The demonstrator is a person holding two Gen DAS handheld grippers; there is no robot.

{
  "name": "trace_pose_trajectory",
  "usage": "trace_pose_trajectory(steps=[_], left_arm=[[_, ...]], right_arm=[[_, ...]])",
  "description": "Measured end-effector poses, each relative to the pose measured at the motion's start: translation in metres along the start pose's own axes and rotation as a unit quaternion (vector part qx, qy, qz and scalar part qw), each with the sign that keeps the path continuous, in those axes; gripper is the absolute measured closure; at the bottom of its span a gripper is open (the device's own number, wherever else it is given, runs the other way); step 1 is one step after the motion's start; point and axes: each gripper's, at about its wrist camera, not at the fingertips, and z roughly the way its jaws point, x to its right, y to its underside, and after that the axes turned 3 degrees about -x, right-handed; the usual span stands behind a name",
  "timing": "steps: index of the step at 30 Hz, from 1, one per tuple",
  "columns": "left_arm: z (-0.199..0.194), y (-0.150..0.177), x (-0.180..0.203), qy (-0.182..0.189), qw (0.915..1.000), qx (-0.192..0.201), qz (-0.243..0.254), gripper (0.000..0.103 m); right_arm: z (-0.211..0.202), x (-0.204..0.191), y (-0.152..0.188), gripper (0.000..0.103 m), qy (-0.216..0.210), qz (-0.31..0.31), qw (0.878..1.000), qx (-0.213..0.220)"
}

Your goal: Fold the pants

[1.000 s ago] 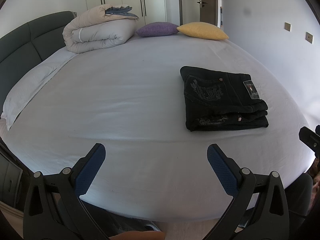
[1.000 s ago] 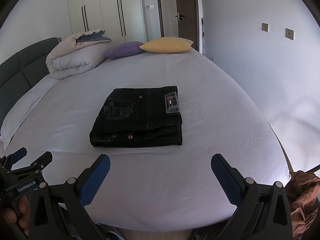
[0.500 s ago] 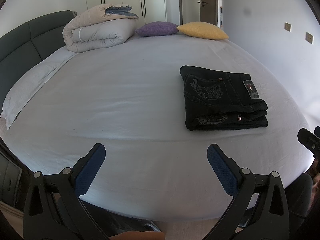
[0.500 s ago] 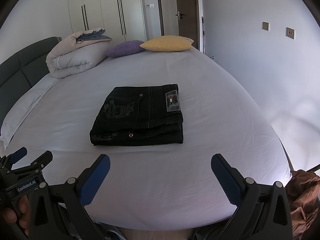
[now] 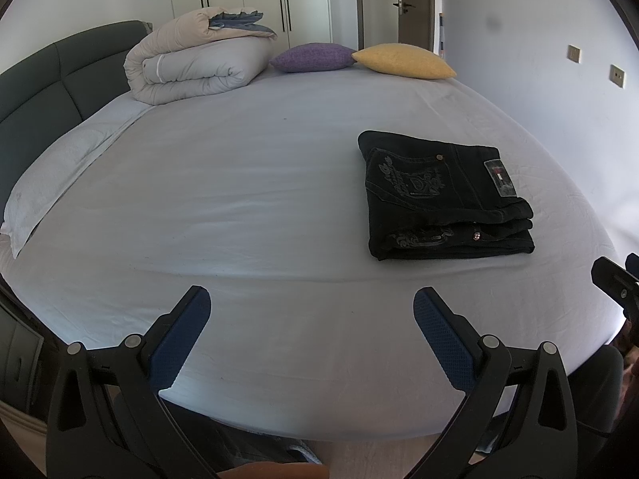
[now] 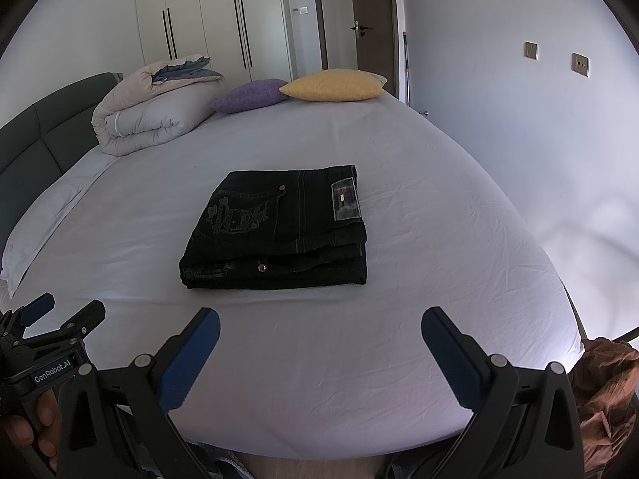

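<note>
A pair of black pants (image 6: 279,227) lies folded into a thick rectangle on the white bed sheet (image 6: 419,263), its embroidered back pocket and waist label facing up. In the left wrist view the same pants (image 5: 443,195) sit to the right of centre. My right gripper (image 6: 319,337) is open above the near edge of the bed, well short of the pants, with nothing between its blue pads. My left gripper (image 5: 311,321) is open too, empty, off to the left of the pants. The left gripper (image 6: 48,319) also shows at the right wrist view's lower left, held by a hand.
A rolled duvet (image 5: 195,64), a purple cushion (image 5: 315,57) and a yellow cushion (image 5: 403,60) lie at the far end of the bed. A dark headboard (image 5: 44,88) runs along the left. A wall (image 6: 539,119) with switches stands close on the right. Brown cloth (image 6: 607,395) hangs at the bed's right corner.
Both views have shifted only slightly; the pants lie unchanged and both grippers stay open.
</note>
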Motion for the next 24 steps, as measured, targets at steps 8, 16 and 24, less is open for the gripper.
trace_pose_trajectory(steps=[8,16,24], left_arm=[[-0.0007,0.0,0.0004,0.0,1.0,0.0,0.0,0.0],[-0.0001,0.0004,0.0011,0.001,1.0,0.0,0.0,0.0],[0.0023,0.0057,0.0082,0.006,1.0,-0.001,-0.001,0.0]], right_arm=[[-0.0004,-0.001,0.0017,0.0,0.0,0.0,1.0,-0.001],[-0.0003,-0.0022,0.0046,0.0,-0.001,-0.001,1.0,-0.002],[-0.0001,-0.0026,0.0054,0.0,-0.003,-0.001,1.0,-0.003]])
